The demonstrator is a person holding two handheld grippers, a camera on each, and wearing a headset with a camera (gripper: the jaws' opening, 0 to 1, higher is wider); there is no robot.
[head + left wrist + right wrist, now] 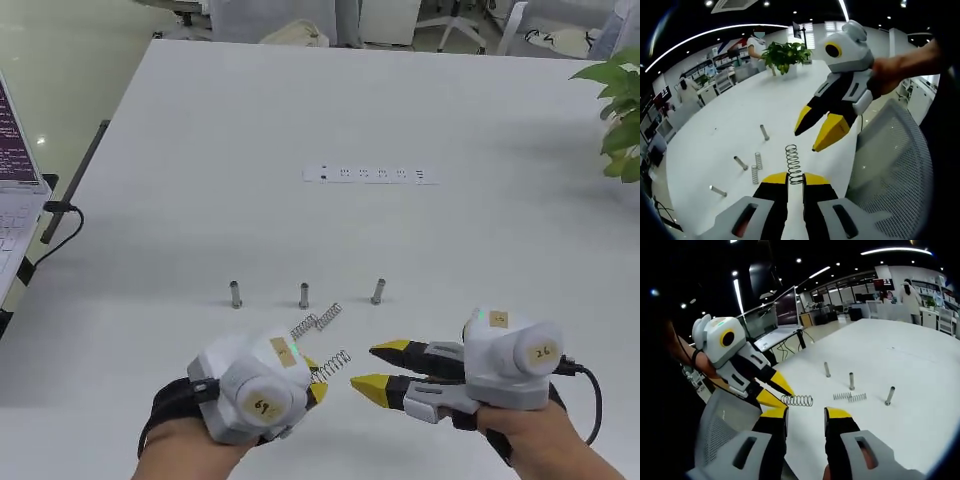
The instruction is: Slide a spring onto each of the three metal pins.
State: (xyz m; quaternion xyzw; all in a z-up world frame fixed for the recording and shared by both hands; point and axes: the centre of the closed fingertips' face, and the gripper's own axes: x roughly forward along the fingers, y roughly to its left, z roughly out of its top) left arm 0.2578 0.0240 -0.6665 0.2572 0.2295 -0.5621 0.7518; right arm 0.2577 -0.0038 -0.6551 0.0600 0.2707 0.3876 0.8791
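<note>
The left tool (pixel 795 177) and right tool (pixel 378 367) are white, yellow-tipped, seemingly number-labelled.

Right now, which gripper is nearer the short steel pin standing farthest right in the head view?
Right. The right gripper, open, sits just short of that steel pin on the person's side; the left gripper, shut on a coiled wire spring, is further off to the pin's left.

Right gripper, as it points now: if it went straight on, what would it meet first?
Most likely the spring that the left gripper holds, just ahead of the open right gripper; depth is hard to judge.
</note>
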